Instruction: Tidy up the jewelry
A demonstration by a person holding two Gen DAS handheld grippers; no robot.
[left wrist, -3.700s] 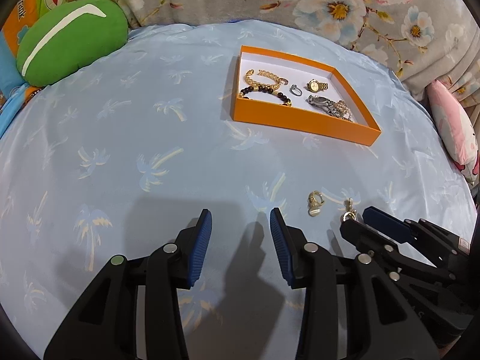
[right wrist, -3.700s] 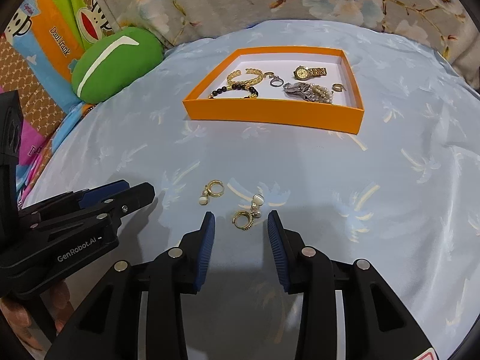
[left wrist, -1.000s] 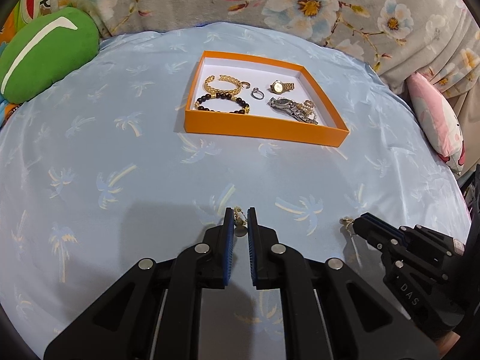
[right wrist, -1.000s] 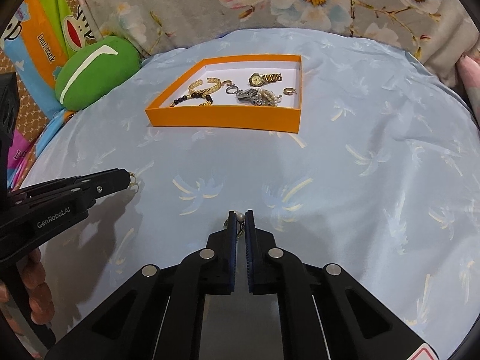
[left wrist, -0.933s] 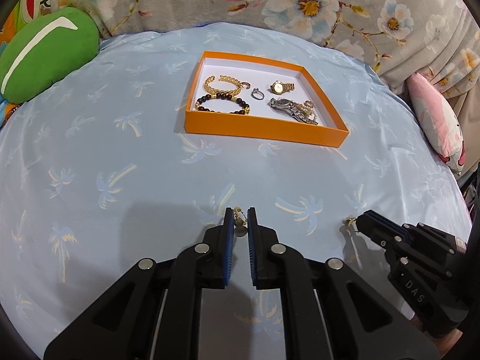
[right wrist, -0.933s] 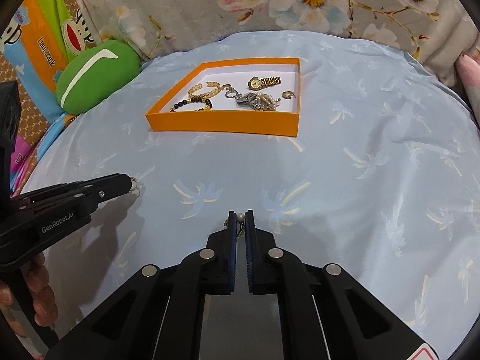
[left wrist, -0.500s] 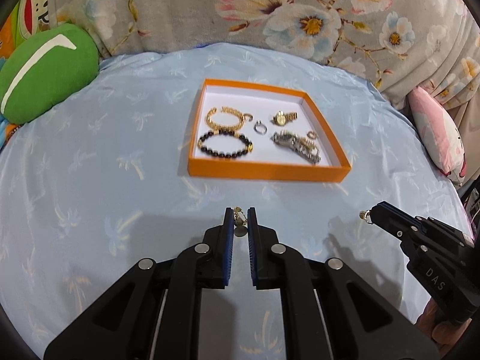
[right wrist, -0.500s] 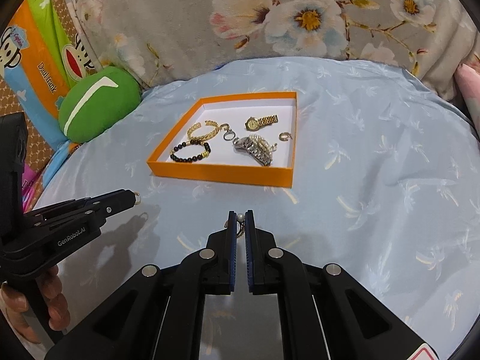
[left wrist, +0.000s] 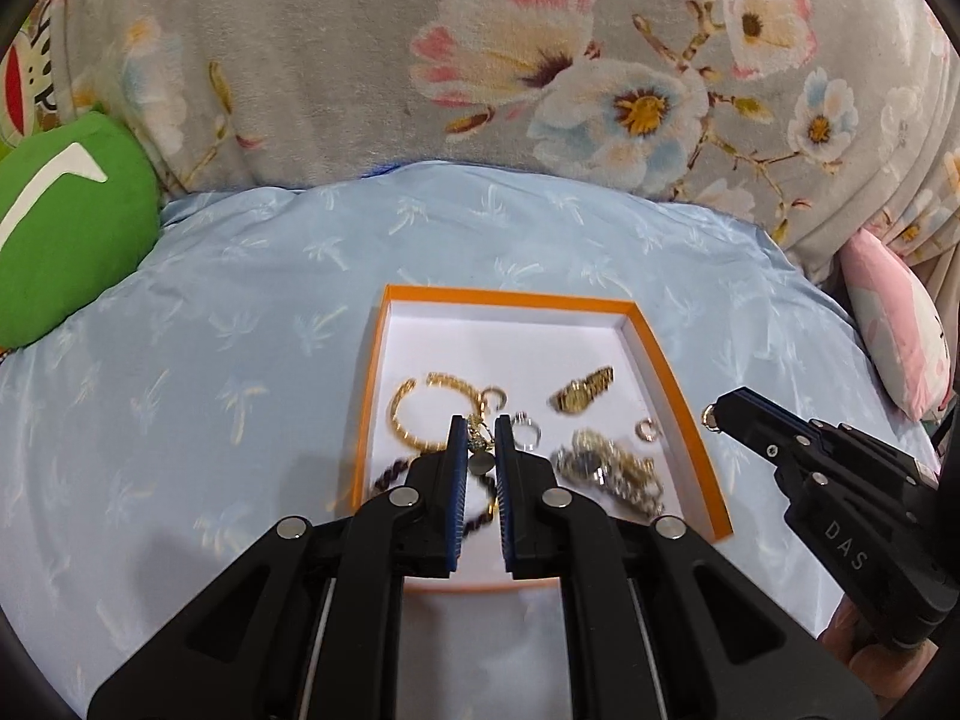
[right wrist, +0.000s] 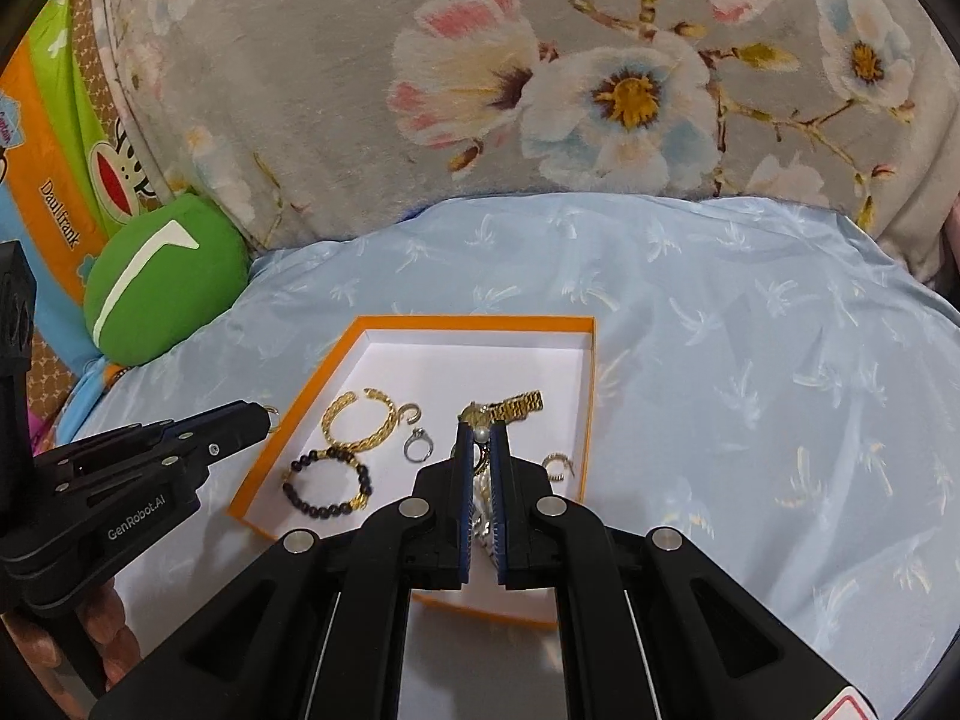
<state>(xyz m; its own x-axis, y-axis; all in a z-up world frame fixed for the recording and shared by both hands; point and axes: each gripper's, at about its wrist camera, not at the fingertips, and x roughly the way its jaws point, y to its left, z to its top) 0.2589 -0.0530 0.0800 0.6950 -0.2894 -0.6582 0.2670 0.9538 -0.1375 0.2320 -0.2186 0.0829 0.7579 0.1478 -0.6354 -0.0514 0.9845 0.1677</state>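
both tongs, left tongs [left wrist: 480,438] and right tongs [right wrist: 480,441], clamp gold earrings directly above the orange box [left wrist: 384,330], left one [left wrist: 478,443] over the bracelets, right one [right wrist: 479,433] by the watch.

Box [left wrist: 678,372]: orange walls, white floor. Bedsheet [left wrist: 240,312]: pale blue, palm-tree print; blanket [left wrist: 360,60]: grey, pink and white flowers. Cushion [right wrist: 162,288]: green, white stripe; bracelet [right wrist: 327,483]: dark beads.
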